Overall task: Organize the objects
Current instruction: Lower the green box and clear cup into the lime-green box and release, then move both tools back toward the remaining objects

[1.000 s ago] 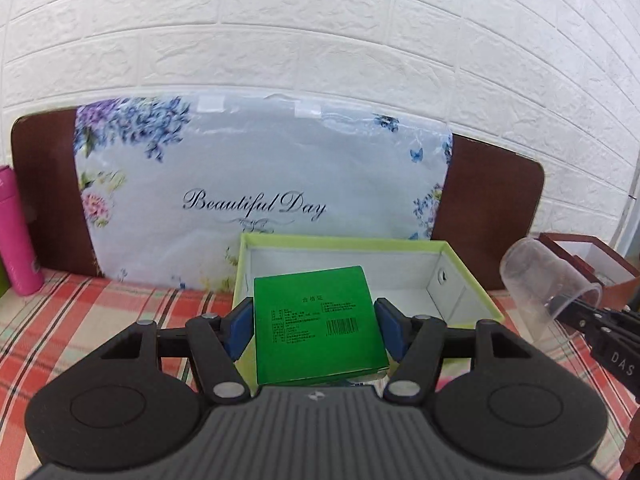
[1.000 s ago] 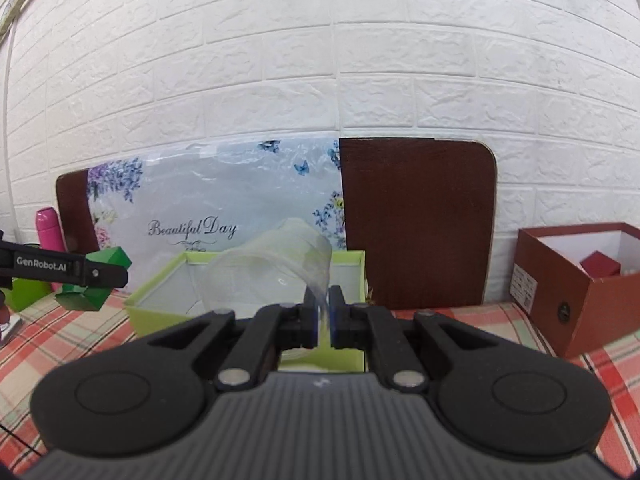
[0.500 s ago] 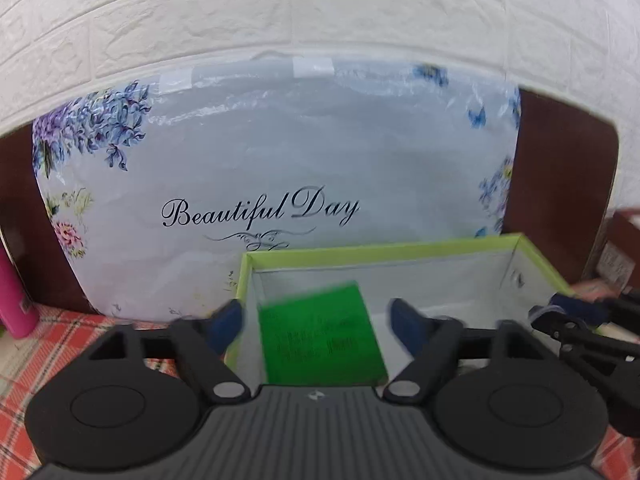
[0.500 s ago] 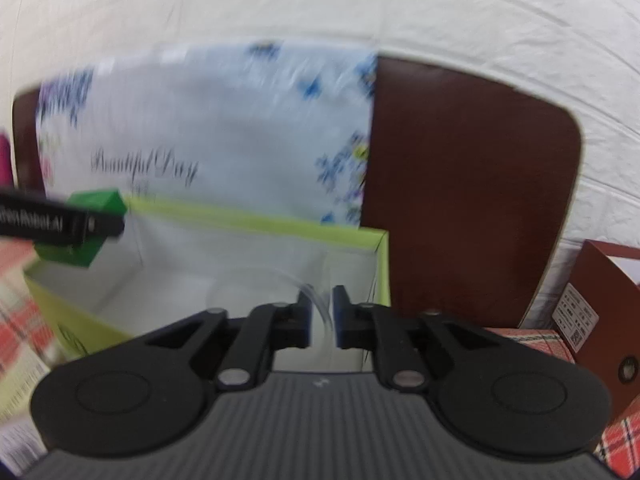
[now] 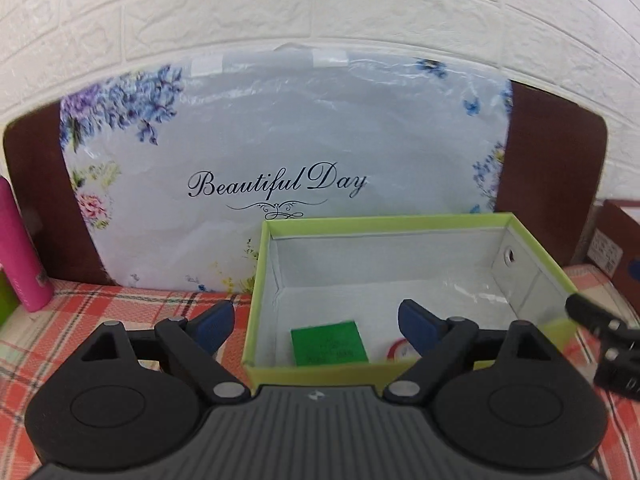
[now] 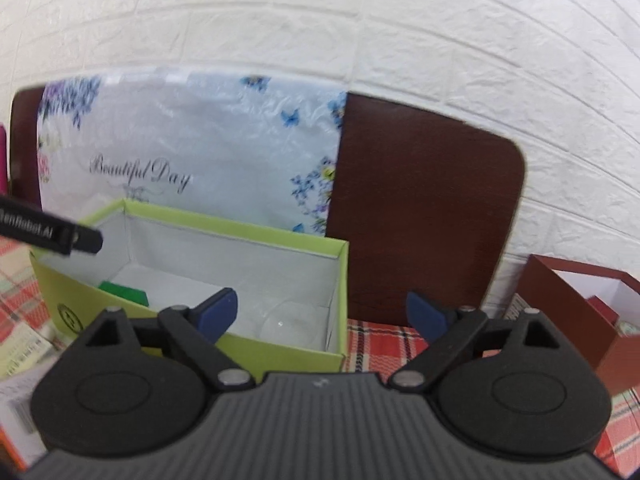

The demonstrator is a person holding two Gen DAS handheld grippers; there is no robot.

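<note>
Both grippers are over the lime-green box (image 5: 404, 367) now. The left gripper (image 5: 320, 322) has its jaws spread wide with nothing between them, its 2 blue pads either side of the box's near-left corner. The small green carton (image 5: 329, 344) lies flat on the box's white floor, close to the near wall. The right gripper (image 6: 326, 314) has just been opening its jaws, and they stand wide apart, gripping nothing. The clear plastic cup (image 6: 290, 322) lies on the floor at the box's right end. The box sits on the red plaid tablecloth (image 6: 384, 340), in front of the floral "Beautiful Day" bag (image 5: 280, 160). A reddish-brown box (image 6: 576, 312) stands to the right.
</note>
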